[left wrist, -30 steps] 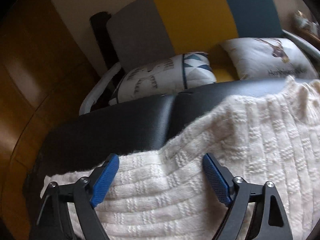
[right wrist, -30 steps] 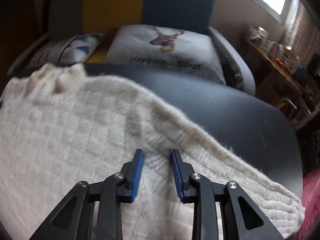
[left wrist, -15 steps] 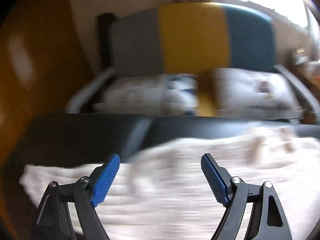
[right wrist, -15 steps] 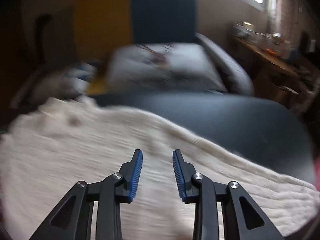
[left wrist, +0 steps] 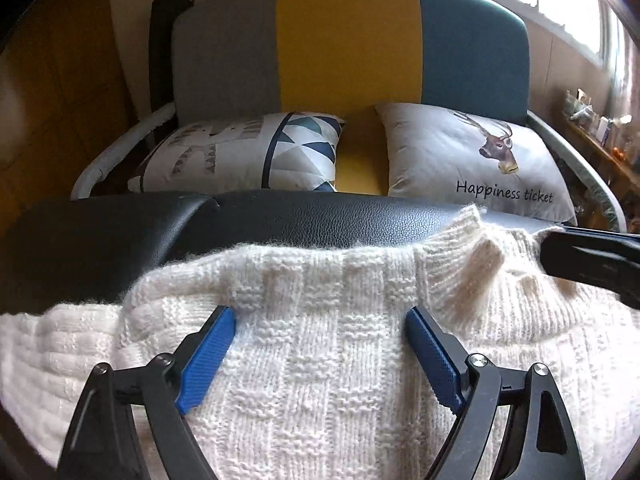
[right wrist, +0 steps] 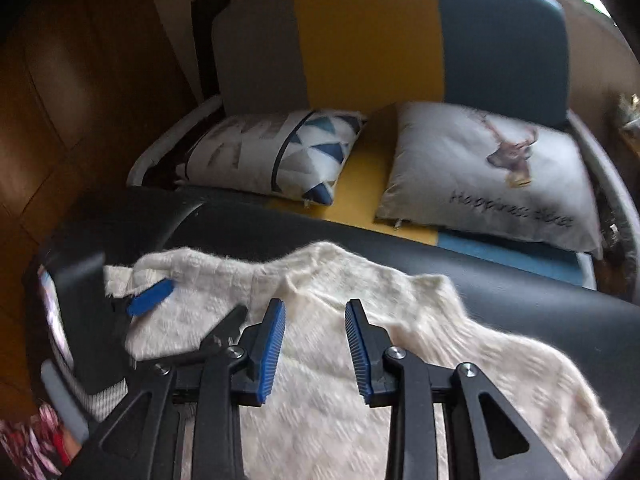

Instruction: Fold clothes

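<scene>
A cream knitted sweater (left wrist: 320, 380) lies spread on a black leather surface (left wrist: 280, 220), its ribbed collar (left wrist: 472, 248) at the far edge. My left gripper (left wrist: 318, 316) is open wide, its blue pads low over the knit near the shoulder, holding nothing. The right gripper's dark body (left wrist: 592, 256) shows at the right edge beside the collar. In the right wrist view the sweater (right wrist: 340, 400) fills the foreground. My right gripper (right wrist: 316, 308) is open above it with nothing between its pads. The left gripper (right wrist: 150, 302) rests on the sweater's left part.
Behind the black surface stands a sofa (left wrist: 348, 40) with grey, yellow and teal panels. On it lie a triangle-patterned cushion (left wrist: 248, 156) and a deer cushion (left wrist: 472, 160). Wooden panelling (left wrist: 60, 100) is on the left. A cluttered shelf (left wrist: 600, 128) is at the far right.
Both grippers shifted over the sweater, which now shows its collar in the left wrist view. The right wrist view has pulled back and turned left, bringing the left gripper into view. Both jaws kept their width.
</scene>
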